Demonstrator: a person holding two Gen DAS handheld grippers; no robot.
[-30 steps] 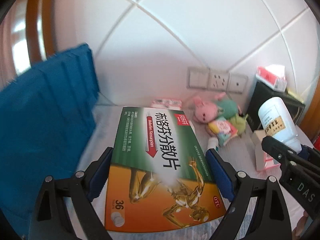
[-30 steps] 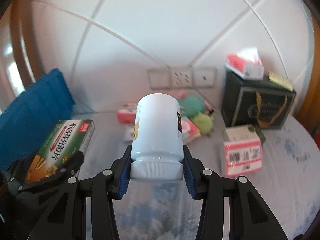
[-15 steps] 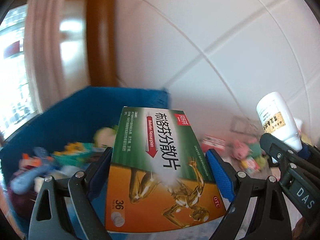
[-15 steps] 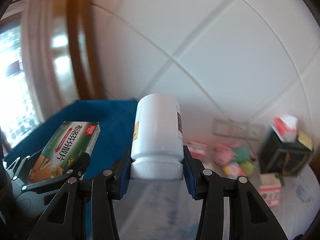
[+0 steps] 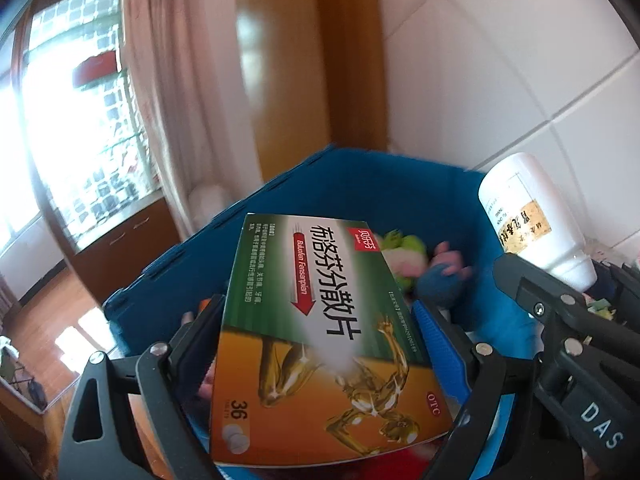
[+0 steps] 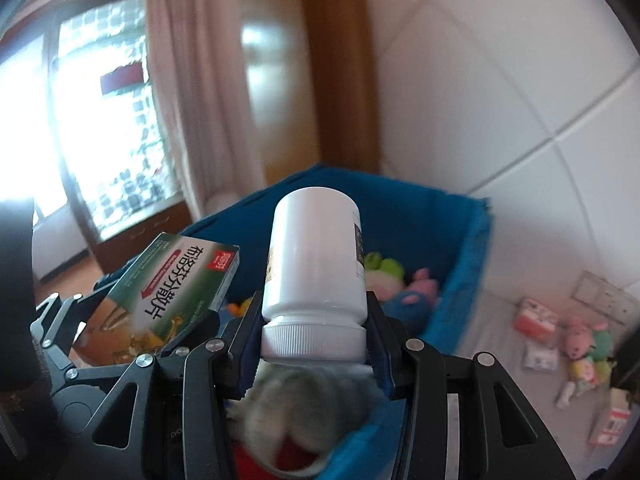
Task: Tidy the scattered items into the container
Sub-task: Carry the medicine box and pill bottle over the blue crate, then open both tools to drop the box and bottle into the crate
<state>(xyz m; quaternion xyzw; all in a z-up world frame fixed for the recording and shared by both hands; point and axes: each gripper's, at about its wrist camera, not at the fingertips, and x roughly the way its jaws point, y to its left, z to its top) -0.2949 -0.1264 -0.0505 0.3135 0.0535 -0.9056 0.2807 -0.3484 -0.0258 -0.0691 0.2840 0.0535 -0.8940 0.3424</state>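
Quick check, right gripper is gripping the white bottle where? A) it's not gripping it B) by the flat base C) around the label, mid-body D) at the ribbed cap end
D: in the right wrist view the right gripper has its blue pads clamped on the ribbed cap of the white bottle, whose base points away from the camera.

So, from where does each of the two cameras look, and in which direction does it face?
Left wrist: sits on the left gripper, looks down along its fingers over the medicine box it clamps into the blue bin; the right gripper enters at the right edge.
Right wrist: sits on the right gripper, looks past the white bottle it clamps into the same bin; the left gripper shows at the left.
Shared: bin, box, bottle, plush toys inside.
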